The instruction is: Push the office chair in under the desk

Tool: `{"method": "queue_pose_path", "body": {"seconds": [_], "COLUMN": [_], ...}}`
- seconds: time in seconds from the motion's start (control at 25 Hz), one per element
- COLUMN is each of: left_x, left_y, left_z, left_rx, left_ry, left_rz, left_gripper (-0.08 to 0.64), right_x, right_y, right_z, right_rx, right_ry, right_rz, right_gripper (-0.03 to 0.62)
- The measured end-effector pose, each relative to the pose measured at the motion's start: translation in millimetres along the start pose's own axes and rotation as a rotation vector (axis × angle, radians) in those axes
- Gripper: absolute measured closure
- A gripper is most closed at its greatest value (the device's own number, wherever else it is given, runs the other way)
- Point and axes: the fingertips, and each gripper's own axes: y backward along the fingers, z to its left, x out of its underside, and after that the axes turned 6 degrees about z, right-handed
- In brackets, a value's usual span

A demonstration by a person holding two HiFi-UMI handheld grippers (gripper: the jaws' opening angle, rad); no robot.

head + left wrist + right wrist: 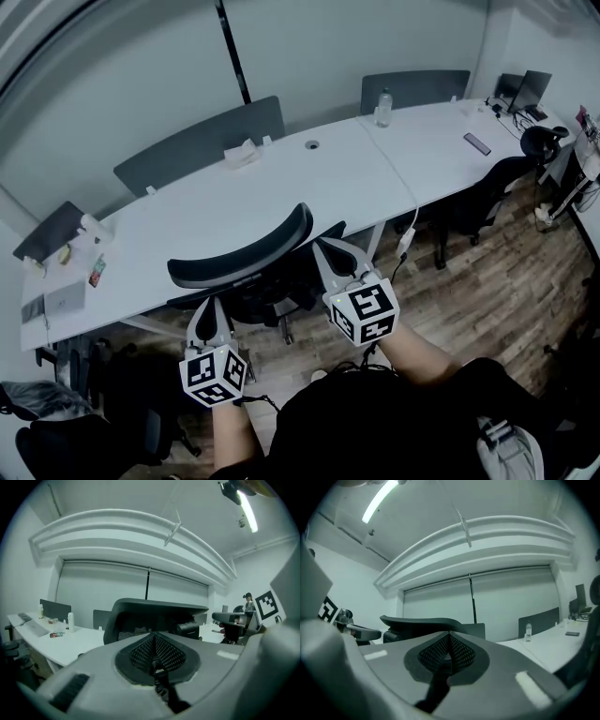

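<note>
The black office chair [246, 255] stands in front of the long white desk [281, 192], its curved top rail facing me and its seat partly under the desk edge. My left gripper [208, 309] is shut, tips up against the lower left of the chair's back. On the back's right edge sits my right gripper [328, 248], also shut. In the left gripper view the closed jaws [154, 641] point at the chair back [154, 613] with nothing between them. The right gripper view shows the same: jaws [449, 641] closed and empty, the chair's top rail [422, 622] just beyond.
On the desk are a water bottle [382, 108], a tissue box [242, 153], a laptop [64, 298] and a dark handset [476, 143]. Grey partition panels [202, 141] line its far side. Another black chair [487, 192] stands at the right, one more at the lower left [56, 427]. Wooden floor below.
</note>
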Motion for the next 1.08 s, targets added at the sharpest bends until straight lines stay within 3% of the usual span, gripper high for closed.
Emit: {"method": "queue_pose_path", "body": {"seconds": [0.44,1.08], "left_x": [4,11], "left_y": [-5,-8], "left_z": [-10,-16], "left_rx": [0.002,0.013], "left_ry": [-0.021,-0.026], "left_rz": [0.036,0.043], "left_gripper": [0.549,0.549], "right_x": [24,32], "right_y": [-6,-2], "right_z": [14,14], "right_rx": [-0.036,-0.043], "right_ry": [0.0,0.02], "right_rz": [0.103,0.124], "right_gripper": [0.586,0.586]}}
